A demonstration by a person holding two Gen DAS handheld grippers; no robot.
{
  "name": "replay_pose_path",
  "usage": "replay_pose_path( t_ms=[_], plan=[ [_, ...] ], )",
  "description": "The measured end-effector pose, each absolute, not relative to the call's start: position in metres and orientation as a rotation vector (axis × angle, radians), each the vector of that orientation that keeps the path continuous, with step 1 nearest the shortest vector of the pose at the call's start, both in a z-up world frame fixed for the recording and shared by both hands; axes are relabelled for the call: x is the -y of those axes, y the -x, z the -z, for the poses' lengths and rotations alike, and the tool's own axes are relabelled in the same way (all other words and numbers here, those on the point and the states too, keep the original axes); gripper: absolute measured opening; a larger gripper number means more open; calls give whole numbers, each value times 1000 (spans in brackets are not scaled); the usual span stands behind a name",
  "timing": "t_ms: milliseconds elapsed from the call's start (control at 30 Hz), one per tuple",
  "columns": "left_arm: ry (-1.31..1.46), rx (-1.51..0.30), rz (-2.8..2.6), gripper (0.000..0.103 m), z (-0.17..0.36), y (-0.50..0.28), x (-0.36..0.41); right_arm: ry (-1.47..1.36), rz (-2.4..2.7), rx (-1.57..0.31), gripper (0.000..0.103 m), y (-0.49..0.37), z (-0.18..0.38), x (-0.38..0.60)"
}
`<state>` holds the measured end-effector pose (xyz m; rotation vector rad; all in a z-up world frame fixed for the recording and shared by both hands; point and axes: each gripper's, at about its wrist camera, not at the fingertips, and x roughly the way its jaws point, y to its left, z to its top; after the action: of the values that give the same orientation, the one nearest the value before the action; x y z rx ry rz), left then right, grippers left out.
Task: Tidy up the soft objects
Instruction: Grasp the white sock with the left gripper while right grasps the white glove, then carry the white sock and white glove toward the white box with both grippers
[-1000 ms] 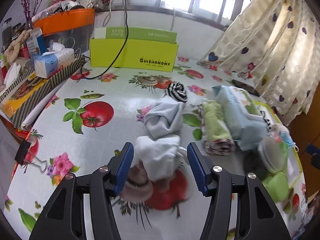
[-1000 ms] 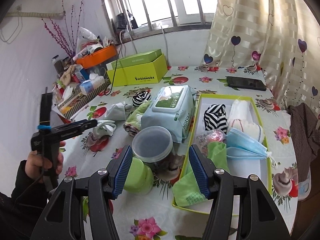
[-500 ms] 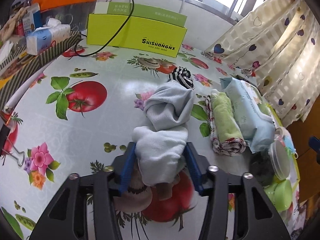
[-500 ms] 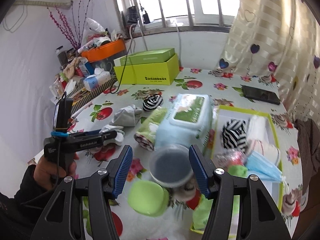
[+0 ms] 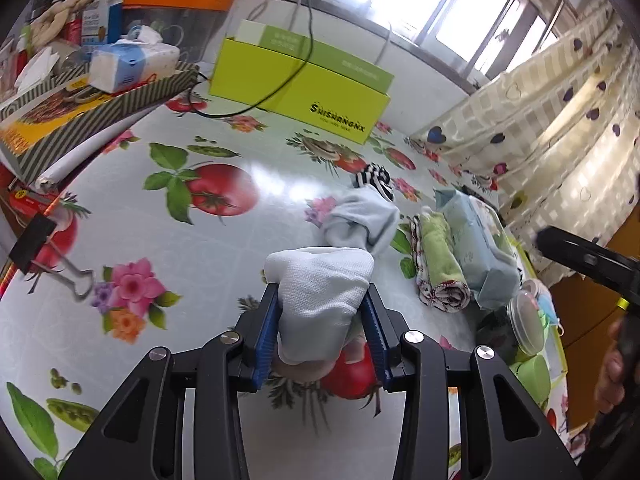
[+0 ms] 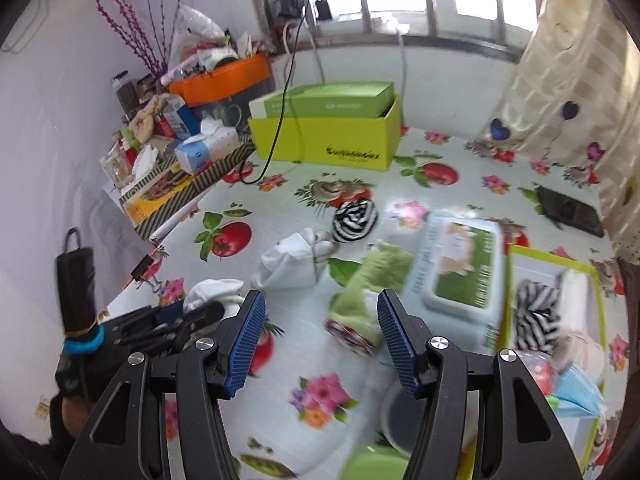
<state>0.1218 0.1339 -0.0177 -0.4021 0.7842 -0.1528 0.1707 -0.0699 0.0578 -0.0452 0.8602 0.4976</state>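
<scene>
My left gripper [image 5: 321, 308] has its blue pads pressing both sides of a white rolled sock [image 5: 320, 292], and its jaws are still closing. The same sock [image 6: 214, 292] shows in the right wrist view at lower left. Behind it lie a pale grey cloth bundle [image 5: 362, 220], a black-and-white striped sock ball [image 5: 376, 178] and a green towel roll [image 5: 440, 256]. My right gripper [image 6: 321, 304] is open and holds nothing; it hovers above the table, just left of the green towel roll [image 6: 372, 280].
A wet-wipes pack [image 6: 460, 264] lies beside a yellow-green tray [image 6: 508, 280] that holds another striped sock ball [image 6: 536, 312] and face masks. A yellow-green box [image 6: 324, 140] and a cluttered shelf stand at the back. A phone [image 6: 568, 210] lies far right, a binder clip [image 5: 40, 240] far left.
The left gripper's jaws closed in on the white sock and now grip it. The right gripper swung left, from over the tray and jar to beside the green towel roll.
</scene>
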Motion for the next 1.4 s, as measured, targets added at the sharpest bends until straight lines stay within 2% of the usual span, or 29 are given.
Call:
replay_pose_path(
  t_ms=[567, 633, 700, 733, 800, 1400],
  plan=[
    [502, -732, 153, 41, 23, -110, -185, 39, -392, -1094, 58, -258, 12, -15],
    [507, -733, 155, 41, 24, -110, -187, 42, -386, -1110, 55, -262, 19, -20],
    [510, -737, 156, 41, 25, -111, -187, 39, -396, -1123, 38, -263, 24, -23],
    [509, -737, 157, 41, 25, -110, -187, 43, -399, -1117, 36, -262, 25, -24],
    [504, -735, 156, 41, 23, -108, -186, 45, -412, -1108, 24, -259, 22, -25],
    [399, -665, 151, 41, -29, -69, -148, -2, -597, -882, 21, -152, -45, 34]
  ],
)
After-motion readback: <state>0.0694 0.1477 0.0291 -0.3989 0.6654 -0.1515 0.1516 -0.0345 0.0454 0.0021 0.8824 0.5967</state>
